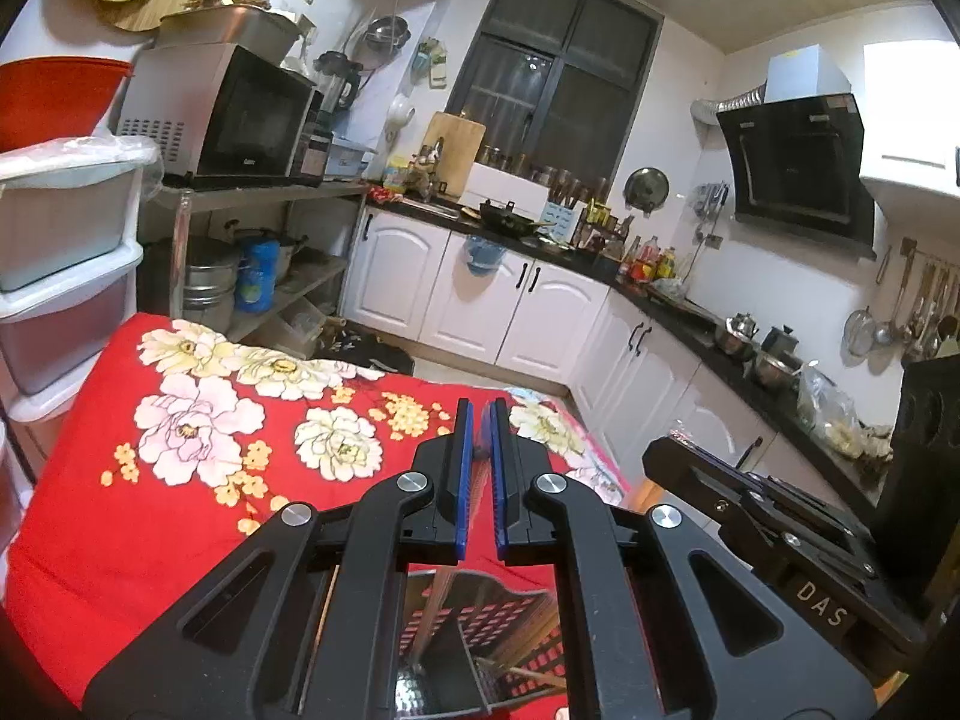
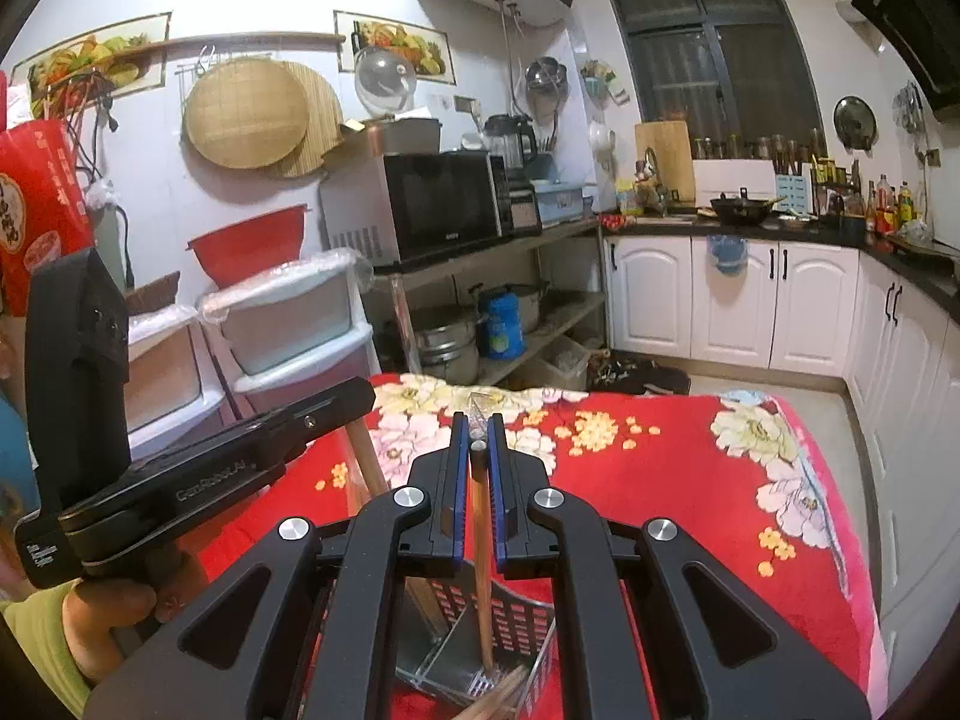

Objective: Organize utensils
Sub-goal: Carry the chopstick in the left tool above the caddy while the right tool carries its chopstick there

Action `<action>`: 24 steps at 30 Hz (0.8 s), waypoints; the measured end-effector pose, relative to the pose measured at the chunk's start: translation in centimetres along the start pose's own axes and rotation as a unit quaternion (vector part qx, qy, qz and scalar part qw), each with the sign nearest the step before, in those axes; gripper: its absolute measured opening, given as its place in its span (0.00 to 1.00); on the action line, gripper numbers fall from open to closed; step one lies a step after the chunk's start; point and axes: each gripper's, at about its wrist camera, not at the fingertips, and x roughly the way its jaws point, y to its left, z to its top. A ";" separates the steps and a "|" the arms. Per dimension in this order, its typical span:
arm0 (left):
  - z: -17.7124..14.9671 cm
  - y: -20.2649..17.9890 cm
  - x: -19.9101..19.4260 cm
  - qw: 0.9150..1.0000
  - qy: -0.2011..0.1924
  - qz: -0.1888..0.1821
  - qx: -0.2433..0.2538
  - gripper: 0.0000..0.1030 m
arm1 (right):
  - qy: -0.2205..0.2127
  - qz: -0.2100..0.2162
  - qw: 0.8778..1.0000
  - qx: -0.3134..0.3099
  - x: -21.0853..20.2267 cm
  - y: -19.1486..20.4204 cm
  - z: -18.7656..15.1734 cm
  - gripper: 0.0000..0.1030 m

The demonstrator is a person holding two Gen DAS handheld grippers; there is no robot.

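Right wrist view is showing the right claw gripping a wooden-handled utensil, its long axis hanging straight down below the claw into the caddy, while the left claw is clamping another handle beside it.

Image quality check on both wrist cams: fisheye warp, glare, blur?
Left wrist: strong barrel warp, window frame bows; black vignette corners; glare on the caddy steel; sharp overall. Right wrist: same warp on the cabinets; utensil handle between the right gripper pads slightly soft; even indoor light.
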 end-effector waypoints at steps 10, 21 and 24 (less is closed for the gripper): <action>-2.1 0.5 0.4 1.000 0.010 0.005 0.000 0.01 | 0.013 0.001 1.000 0.012 0.8 -0.5 -1.8 0.06; -3.8 1.7 0.1 0.999 0.029 0.014 -0.002 0.01 | 0.028 -0.012 0.999 0.032 1.3 -1.7 -3.6 0.06; -3.9 2.0 -0.3 0.999 0.029 0.015 -0.004 0.01 | 0.028 -0.014 0.999 0.036 1.2 -1.8 -3.9 0.06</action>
